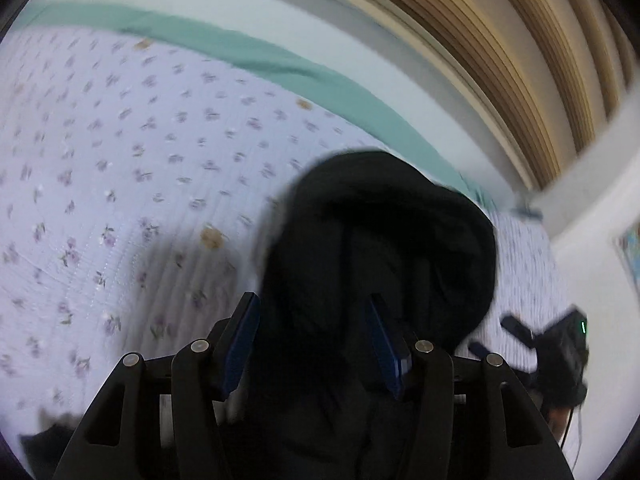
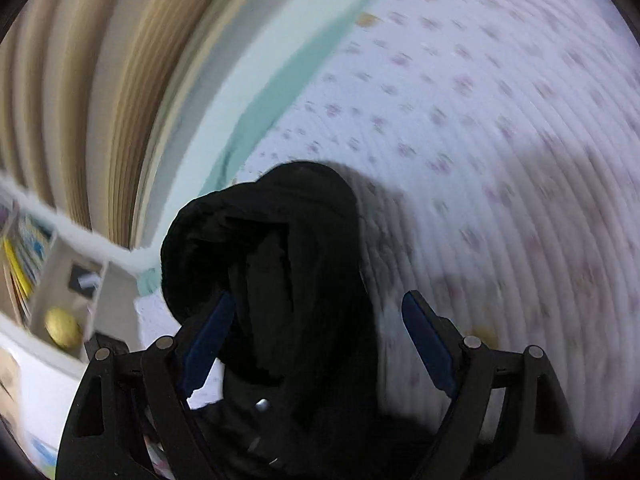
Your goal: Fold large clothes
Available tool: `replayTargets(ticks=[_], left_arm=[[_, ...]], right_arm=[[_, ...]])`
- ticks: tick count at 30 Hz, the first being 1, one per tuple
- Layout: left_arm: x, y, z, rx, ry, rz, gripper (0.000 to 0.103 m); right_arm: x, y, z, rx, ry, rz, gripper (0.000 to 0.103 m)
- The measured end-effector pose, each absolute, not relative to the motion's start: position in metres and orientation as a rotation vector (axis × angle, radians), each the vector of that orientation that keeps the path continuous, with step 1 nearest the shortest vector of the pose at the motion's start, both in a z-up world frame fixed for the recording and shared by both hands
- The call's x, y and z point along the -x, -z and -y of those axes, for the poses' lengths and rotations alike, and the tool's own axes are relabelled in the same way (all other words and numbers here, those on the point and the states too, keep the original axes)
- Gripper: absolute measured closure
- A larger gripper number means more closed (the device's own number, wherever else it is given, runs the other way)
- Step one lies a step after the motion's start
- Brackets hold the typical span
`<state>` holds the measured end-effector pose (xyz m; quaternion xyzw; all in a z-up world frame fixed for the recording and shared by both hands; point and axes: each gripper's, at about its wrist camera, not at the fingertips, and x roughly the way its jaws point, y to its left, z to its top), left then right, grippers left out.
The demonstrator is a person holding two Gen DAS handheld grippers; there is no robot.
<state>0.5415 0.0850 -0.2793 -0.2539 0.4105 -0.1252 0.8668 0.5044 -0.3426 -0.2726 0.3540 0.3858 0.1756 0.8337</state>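
- Black garment (image 1: 380,240) hangs bunched over the floral quilt (image 1: 120,160), draped between both tongs, seemingly to be laid out for folding.
- Left gripper (image 1: 316,344) is half open, cloth between its pads; whether it grips, I cannot tell.
- Right gripper (image 2: 316,344) stands wide, cloth loose against its left pad.

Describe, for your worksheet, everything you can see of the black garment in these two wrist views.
The black garment is soft, thick-looking dark fabric, bunched into a rounded, creased heap rather than folded flat. It sits on the floral quilted bedspread. In the left view it fills the space between the parted fingers of the left gripper; in the right view it lies between the wide-open right gripper fingers, nearer the left one. A small metal fastener shows low down. Motion blur hides finer detail.
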Motion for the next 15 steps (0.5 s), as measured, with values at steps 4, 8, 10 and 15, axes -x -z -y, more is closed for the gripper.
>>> replayTargets(ticks=[4,8,10,15], left_arm=[[-0.552,0.295,-0.098,0.685,0.252,-0.824,0.047],[-0.552,0.288,-0.105,0.755,0.204,-0.684,0.047],[-0.557,0.287,-0.109,0.750,0.206,-0.667,0.056],[-0.565,0.297,-0.104,0.677,0.181,-0.717,0.092]], right_arm=[[-0.512,0.263,0.329,-0.672,-0.376,-0.727,0.015],[-0.517,0.251,0.329,-0.577,-0.370,-0.591,0.035],[-0.520,0.246,0.319,-0.461,-0.365,-0.639,0.041],[-0.522,0.252,0.308,-0.373,-0.317,-0.697,0.085]])
